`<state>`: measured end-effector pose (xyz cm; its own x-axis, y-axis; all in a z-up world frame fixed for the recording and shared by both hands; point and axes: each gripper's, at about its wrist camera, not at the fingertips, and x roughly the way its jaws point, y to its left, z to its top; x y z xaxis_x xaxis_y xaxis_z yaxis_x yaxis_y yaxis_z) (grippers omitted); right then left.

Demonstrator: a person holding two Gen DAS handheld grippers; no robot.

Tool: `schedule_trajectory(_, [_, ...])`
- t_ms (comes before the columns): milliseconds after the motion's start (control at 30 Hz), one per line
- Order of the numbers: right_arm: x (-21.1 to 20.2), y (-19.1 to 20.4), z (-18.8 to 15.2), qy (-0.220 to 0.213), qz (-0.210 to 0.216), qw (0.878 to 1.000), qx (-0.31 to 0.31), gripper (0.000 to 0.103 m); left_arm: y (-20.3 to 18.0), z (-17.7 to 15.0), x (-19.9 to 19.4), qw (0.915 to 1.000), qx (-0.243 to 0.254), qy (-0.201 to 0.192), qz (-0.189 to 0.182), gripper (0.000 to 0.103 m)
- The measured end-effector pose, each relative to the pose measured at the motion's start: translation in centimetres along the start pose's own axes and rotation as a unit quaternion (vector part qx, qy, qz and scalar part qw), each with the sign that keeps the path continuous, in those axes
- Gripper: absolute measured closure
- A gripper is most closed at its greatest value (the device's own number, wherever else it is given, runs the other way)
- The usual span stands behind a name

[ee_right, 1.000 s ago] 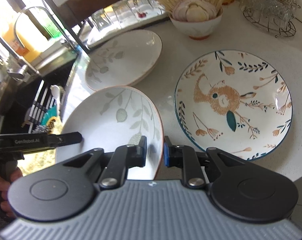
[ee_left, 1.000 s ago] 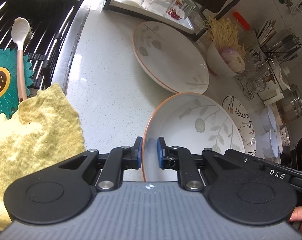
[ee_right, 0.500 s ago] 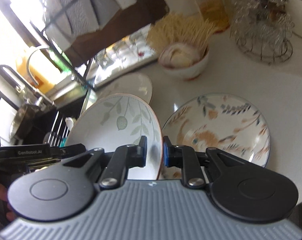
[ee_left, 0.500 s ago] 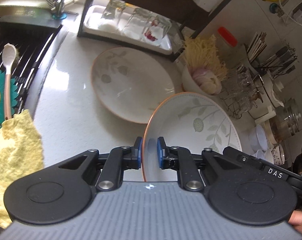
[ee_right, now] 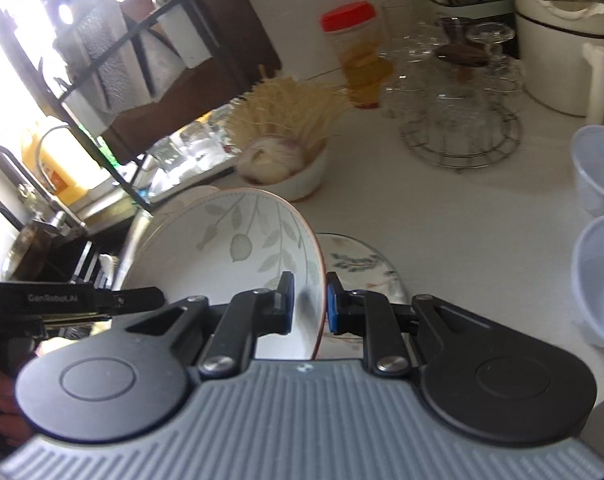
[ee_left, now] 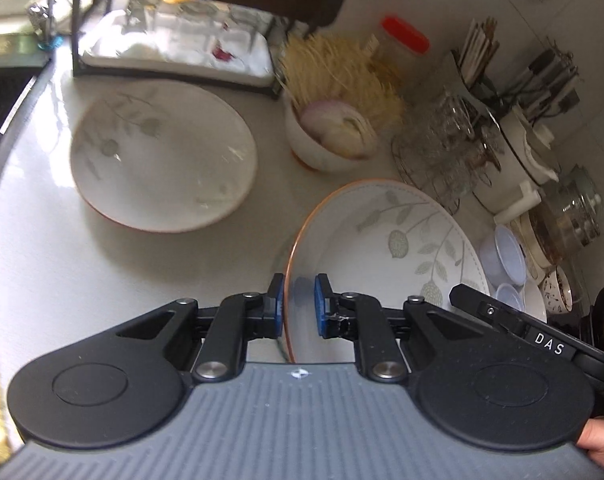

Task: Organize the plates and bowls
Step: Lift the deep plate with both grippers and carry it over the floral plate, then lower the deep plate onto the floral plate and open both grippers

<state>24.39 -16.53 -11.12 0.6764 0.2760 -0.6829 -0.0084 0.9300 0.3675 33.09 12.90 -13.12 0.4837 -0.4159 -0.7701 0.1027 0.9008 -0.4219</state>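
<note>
A white leaf-pattern bowl with an orange rim (ee_left: 385, 240) is held in the air between both grippers. My left gripper (ee_left: 298, 304) is shut on its left rim. My right gripper (ee_right: 309, 302) is shut on its right rim; the bowl also shows in the right wrist view (ee_right: 238, 248). A matching leaf-pattern bowl (ee_left: 162, 156) rests on the white counter to the left. A plate with a painted animal pattern (ee_right: 361, 268) lies on the counter under the held bowl, mostly hidden.
A small bowl of onion and dry noodles (ee_left: 329, 140) stands behind. A wire rack of glasses (ee_right: 457, 120), a red-lidded jar (ee_right: 355, 52), a white pot (ee_right: 565, 36), clear plastic cups (ee_right: 597, 216) and a dark dish rack (ee_left: 174, 40) crowd the counter.
Both grippers have lifted the leaf-pattern bowl higher and carried it right, over the animal plate. The sink, yellow cloth and spoon have slid out of the left view.
</note>
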Motion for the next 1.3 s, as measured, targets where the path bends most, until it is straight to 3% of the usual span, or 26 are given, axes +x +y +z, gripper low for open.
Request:
schedule_trajectory(567, [3.0, -5.8, 1.0, 0.046, -0.010, 0.999, -0.002, 0.084, -4.0, -1.0, 5.5, 0.9990, -0.002, 0.022, 0.040, 0.086])
schedule_trajectory(1133, [5.9, -5.0, 1.6, 0.078, 0.020, 0.996, -0.042, 0.083, -2.4, -0.8, 5.4, 0.9951, -0.047, 0.018, 0.084, 0.085])
schedule_trajectory(1300, [6.3, -4.7, 1.3, 0.077, 0.019, 0.995, -0.052, 0.083, -2.4, -0.7, 5.3, 0.9941, -0.032, 0.005, 0.103, 0.085])
